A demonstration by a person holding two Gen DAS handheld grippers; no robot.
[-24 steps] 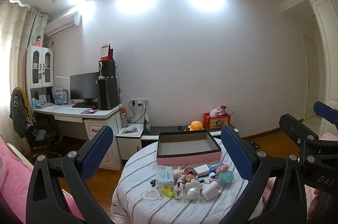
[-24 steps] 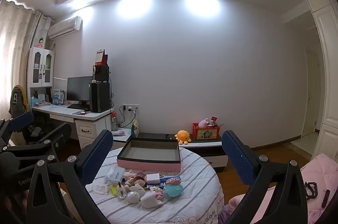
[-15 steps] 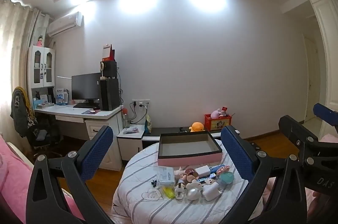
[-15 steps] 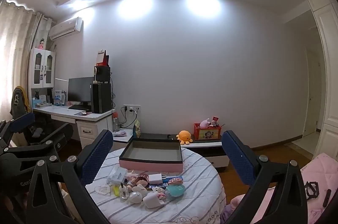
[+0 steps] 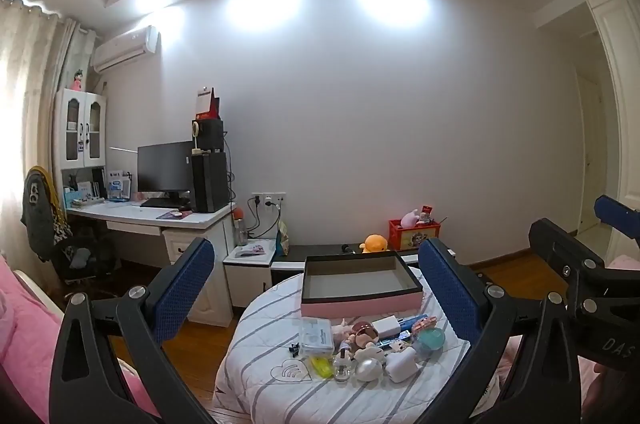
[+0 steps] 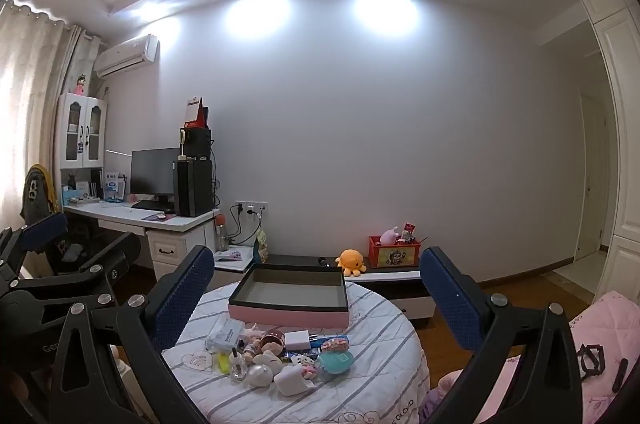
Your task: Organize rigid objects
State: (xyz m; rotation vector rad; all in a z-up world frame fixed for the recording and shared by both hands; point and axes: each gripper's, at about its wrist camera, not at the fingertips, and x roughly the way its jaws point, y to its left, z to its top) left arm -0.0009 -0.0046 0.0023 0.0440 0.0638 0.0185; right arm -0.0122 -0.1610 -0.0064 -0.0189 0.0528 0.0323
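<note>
A round table with a striped white cloth [image 5: 260, 380] [image 6: 384, 360] holds an open, empty pink box with a dark rim [image 5: 360, 300] [image 6: 289, 313] at its far side. Before the box lies a cluster of small items: a clear plastic case [image 5: 317, 335], a doll figure [image 5: 362, 334], a white charger [image 5: 387, 326], a teal round case [image 5: 432, 338], a small glass bottle [image 5: 345, 368], a white pod [image 5: 401, 364]. My left gripper [image 5: 316, 288] and my right gripper [image 6: 316, 290] are both open and empty, held well back from the table.
A white desk with monitor and speakers [image 5: 172, 212] stands at the left, with a chair [image 5: 48, 224]. A low dark bench with an orange plush [image 6: 351, 261] and a red toy box [image 6: 394, 254] lies behind the table. Pink bedding [image 6: 600, 344] is at the right.
Both views have drifted slightly; the table and its items sit a little lower and to the right. Both grippers stay open and empty.
</note>
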